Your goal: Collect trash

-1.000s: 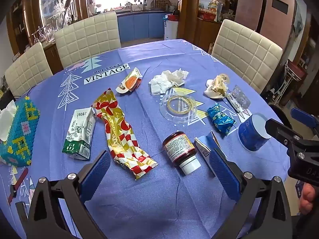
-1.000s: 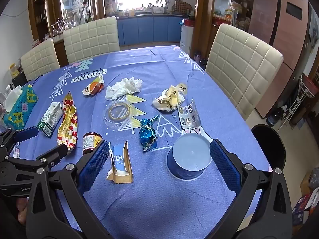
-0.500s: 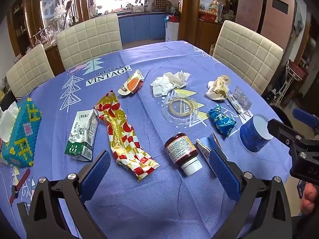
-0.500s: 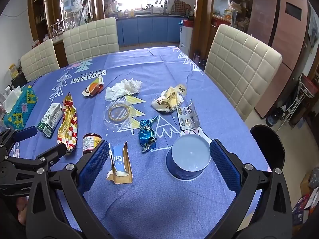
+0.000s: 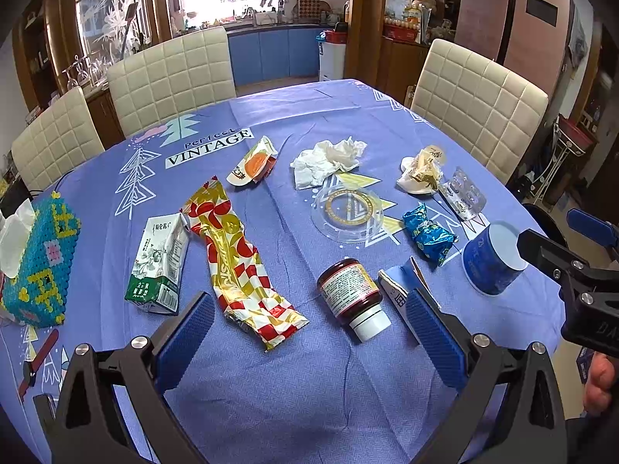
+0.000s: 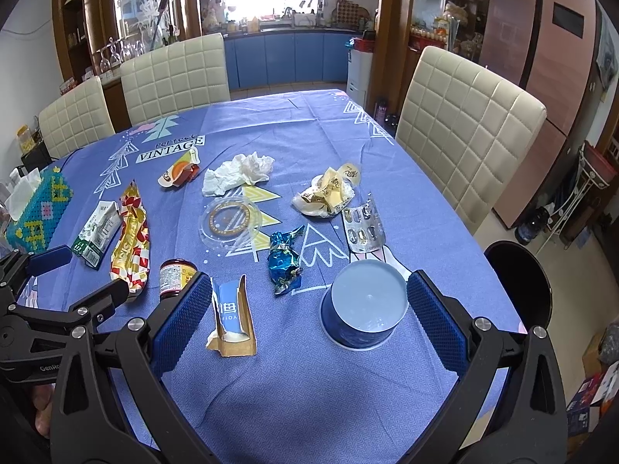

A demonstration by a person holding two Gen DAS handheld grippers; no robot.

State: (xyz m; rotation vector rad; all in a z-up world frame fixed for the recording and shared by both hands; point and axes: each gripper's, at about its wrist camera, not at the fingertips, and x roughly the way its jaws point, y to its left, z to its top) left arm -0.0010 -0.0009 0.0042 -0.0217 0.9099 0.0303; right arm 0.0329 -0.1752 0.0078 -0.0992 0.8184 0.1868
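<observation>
Right now I hold both tools wide apart and empty above the counter (image 6: 309,394): my left tool (image 5: 309,332) frames the jar (image 5: 350,294) and the red-gold wrapper (image 5: 240,266). My right tool (image 6: 309,317) brackets the upturned blue cup (image 6: 363,309) and the torn carton (image 6: 232,321).

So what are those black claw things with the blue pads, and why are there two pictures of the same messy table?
They are grabbers a person holds, one per hand, each with a camera looking along its fingers. One picture is from the left gripper, the other from the right gripper. Both are open, holding nothing. On the blue tablecloth lies trash: a milk carton, a red and gold wrapper, a small jar on its side, a crumpled tissue, and an upside-down blue paper cup.
</observation>
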